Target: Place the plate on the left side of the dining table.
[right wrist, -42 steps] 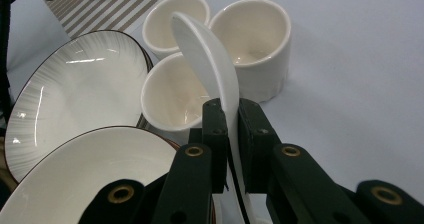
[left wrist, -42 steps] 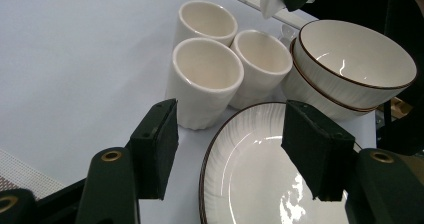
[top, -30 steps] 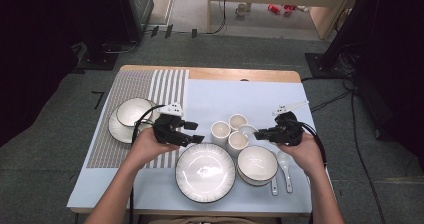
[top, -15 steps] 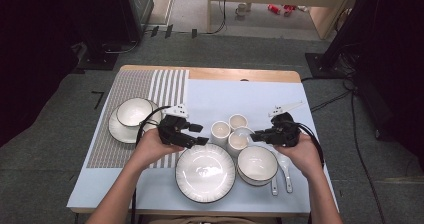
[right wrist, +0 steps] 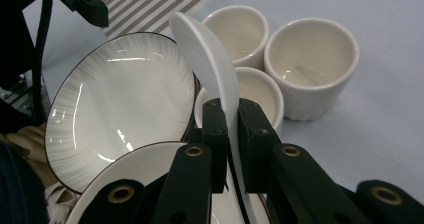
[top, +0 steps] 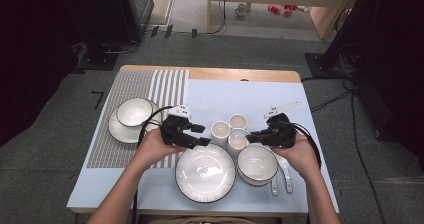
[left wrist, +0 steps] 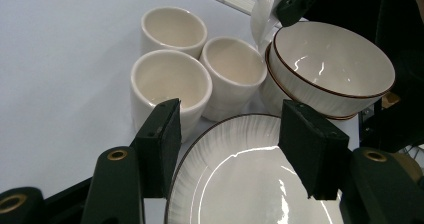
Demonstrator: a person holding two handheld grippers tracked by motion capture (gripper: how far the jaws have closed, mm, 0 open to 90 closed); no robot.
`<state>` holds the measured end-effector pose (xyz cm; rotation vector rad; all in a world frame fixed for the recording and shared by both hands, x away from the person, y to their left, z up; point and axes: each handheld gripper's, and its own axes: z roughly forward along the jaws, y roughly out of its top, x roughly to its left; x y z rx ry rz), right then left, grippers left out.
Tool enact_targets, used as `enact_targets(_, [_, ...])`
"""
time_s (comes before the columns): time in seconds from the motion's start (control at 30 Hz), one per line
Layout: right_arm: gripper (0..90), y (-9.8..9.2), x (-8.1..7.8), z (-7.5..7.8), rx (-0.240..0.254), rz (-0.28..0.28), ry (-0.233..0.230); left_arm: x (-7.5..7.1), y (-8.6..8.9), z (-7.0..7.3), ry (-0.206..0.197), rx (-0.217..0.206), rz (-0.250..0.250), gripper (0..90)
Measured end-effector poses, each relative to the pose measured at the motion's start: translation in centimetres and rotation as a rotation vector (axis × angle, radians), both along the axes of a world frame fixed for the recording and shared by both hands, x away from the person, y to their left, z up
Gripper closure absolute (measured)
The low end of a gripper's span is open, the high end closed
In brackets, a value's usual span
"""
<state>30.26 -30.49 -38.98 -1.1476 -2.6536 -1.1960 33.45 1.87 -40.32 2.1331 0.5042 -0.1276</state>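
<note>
The high view is soft and slightly grainy, with the pale table (top: 250,91) brightly and evenly lit from above while the floor fades to near black at the left and right edges. Shadows on the table are faint and short. In both gripper views white glare streaks cross the glazed plate (left wrist: 240,184) and the bowl (left wrist: 330,66). The black jaws at the bottom of those frames look dark and slightly soft; the cups (right wrist: 310,59) stay fairly sharp.
</note>
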Motion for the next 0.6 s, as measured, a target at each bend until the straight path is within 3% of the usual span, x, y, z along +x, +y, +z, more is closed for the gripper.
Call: enact_targets(0.6, [83.5,1.7,-0.4,0.4,0.0,0.05,0.006,-0.4,-0.6,0.4,-0.016,-0.009,-0.013,44.8])
